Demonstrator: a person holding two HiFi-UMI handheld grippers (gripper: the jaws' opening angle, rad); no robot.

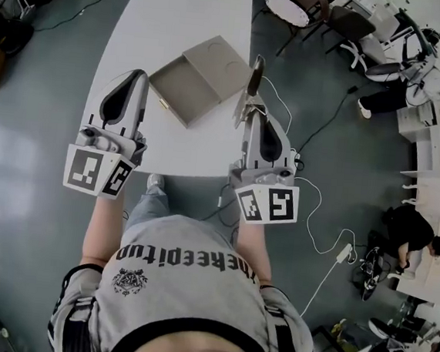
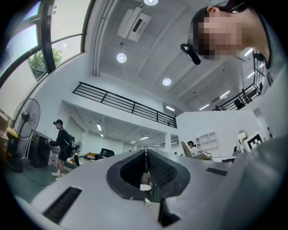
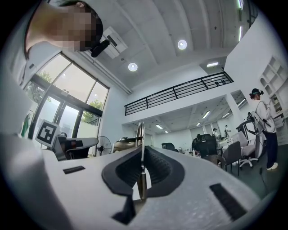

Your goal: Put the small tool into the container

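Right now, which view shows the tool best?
The head view: the tool shows full length, sticking out of the right gripper beside the box. The right gripper view shows it edge-on, a thin sliver clamped between the jaws. The left gripper view shows none of it.

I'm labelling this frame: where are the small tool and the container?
small tool point(image 1: 256, 73): head view, middle of its protruding part.
container point(image 1: 183, 92): head view, bare floor of the open tray.
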